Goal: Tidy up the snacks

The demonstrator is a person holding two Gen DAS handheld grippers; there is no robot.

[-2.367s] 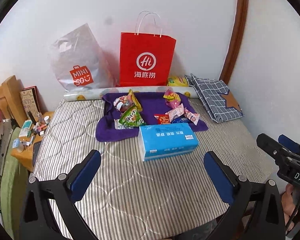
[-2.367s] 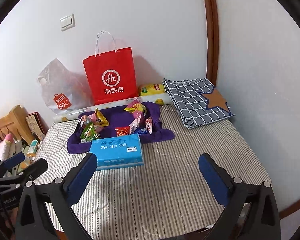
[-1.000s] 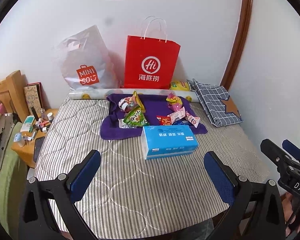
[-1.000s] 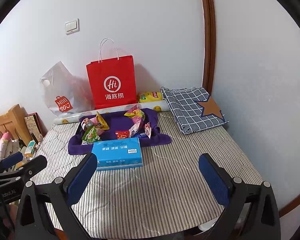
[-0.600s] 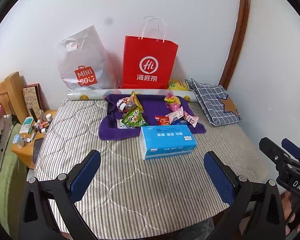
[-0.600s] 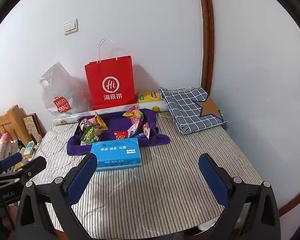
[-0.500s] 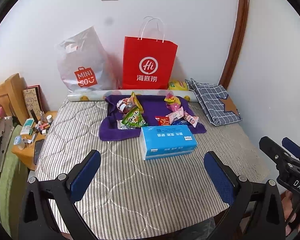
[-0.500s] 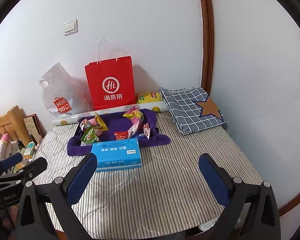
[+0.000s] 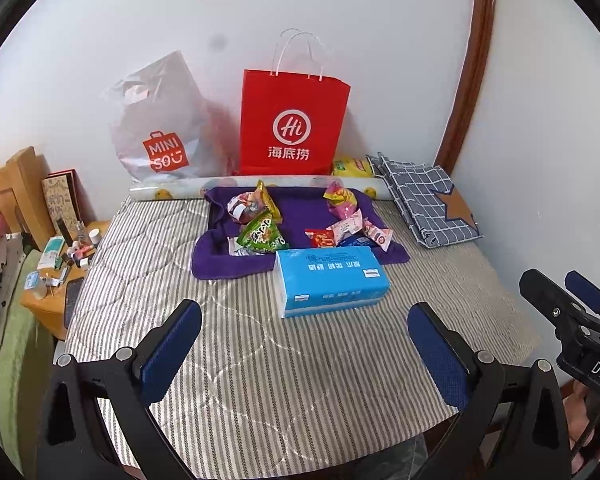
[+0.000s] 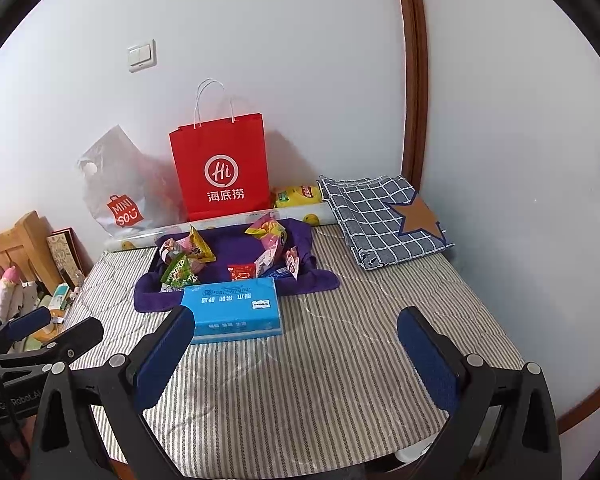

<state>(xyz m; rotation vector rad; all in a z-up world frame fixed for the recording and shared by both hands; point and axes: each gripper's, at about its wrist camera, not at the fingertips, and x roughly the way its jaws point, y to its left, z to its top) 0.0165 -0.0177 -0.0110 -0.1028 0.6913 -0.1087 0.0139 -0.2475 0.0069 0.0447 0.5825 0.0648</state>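
Observation:
Several small snack packets lie on a purple cloth (image 9: 300, 208) at the back of a striped mattress (image 9: 284, 376): a green packet (image 9: 262, 234), a pink-yellow one (image 9: 338, 200), a red one (image 9: 322, 238). They also show in the right wrist view (image 10: 180, 272) on the purple cloth (image 10: 236, 248). My left gripper (image 9: 306, 344) is open and empty, well short of the snacks. My right gripper (image 10: 296, 340) is open and empty above the mattress front; it also shows in the left wrist view (image 9: 568, 296).
A blue tissue pack (image 9: 332, 280) lies in front of the cloth. A red paper bag (image 9: 294, 120) and a grey Miniso bag (image 9: 160, 124) stand against the wall. A folded checked cloth (image 9: 424, 204) lies right. A cluttered wooden nightstand (image 9: 60, 276) stands left.
Both grippers drifted slightly: the scene shifted a little in each view. Both stay open and empty, and nothing on the mattress has moved.

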